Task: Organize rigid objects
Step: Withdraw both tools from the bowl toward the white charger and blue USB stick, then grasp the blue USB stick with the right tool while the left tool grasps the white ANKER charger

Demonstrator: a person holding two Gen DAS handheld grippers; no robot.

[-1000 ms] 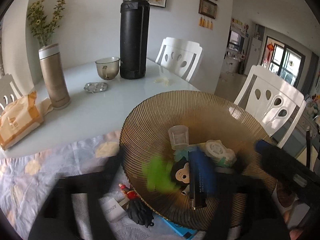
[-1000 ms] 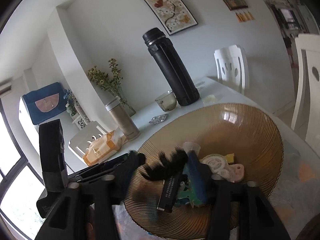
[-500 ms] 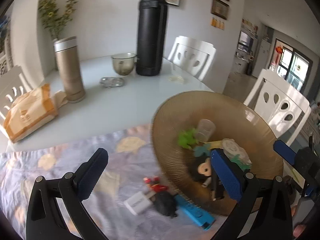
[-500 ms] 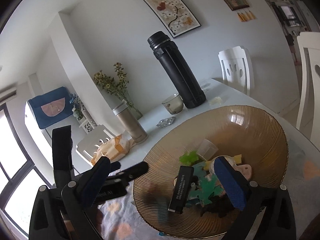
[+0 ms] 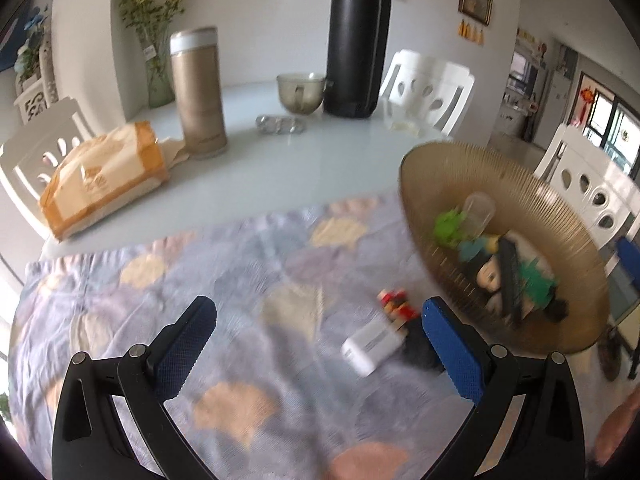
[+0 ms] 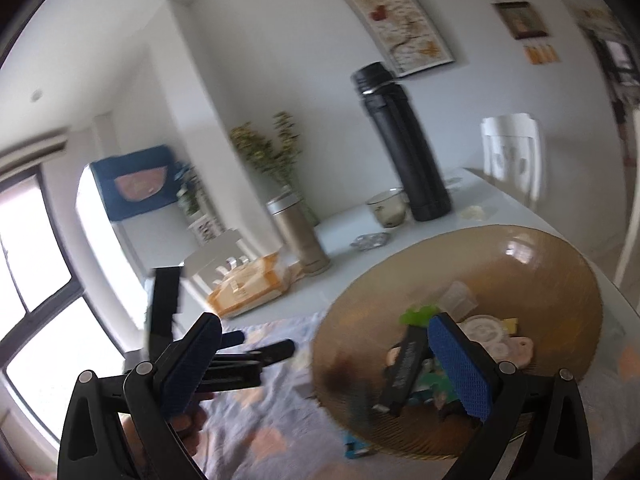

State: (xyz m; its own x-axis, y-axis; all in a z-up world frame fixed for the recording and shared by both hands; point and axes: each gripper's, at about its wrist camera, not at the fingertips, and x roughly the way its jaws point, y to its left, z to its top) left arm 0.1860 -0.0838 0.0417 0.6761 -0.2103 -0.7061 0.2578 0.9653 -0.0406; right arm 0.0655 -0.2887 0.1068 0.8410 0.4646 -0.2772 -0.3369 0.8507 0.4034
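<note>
Swinging off the bowl (image 5: 480,168): left claw (image 5: 320,344) now spread empty over the cloth near the white block (image 5: 372,344); right claw (image 6: 324,364) spread too. Loose items next.

Toys (image 5: 516,276) heaped in amber bowl (image 5: 440,160)

Soft daylight fills both views, bright and even, with only faint shadows. In the right wrist view the window (image 6: 36,300) at nine o'clock is blown out to white. The glossy white surface (image 5: 256,168) carries a pale sheen, and a small glare spot sits on the bowl (image 6: 516,248). Motion blur smears the patterned cloth (image 5: 248,360) and the bowl's contents, more heavily in the right wrist view. Fisheye bending curves walls and chairs, and a dark vignette rings the corners.
</note>
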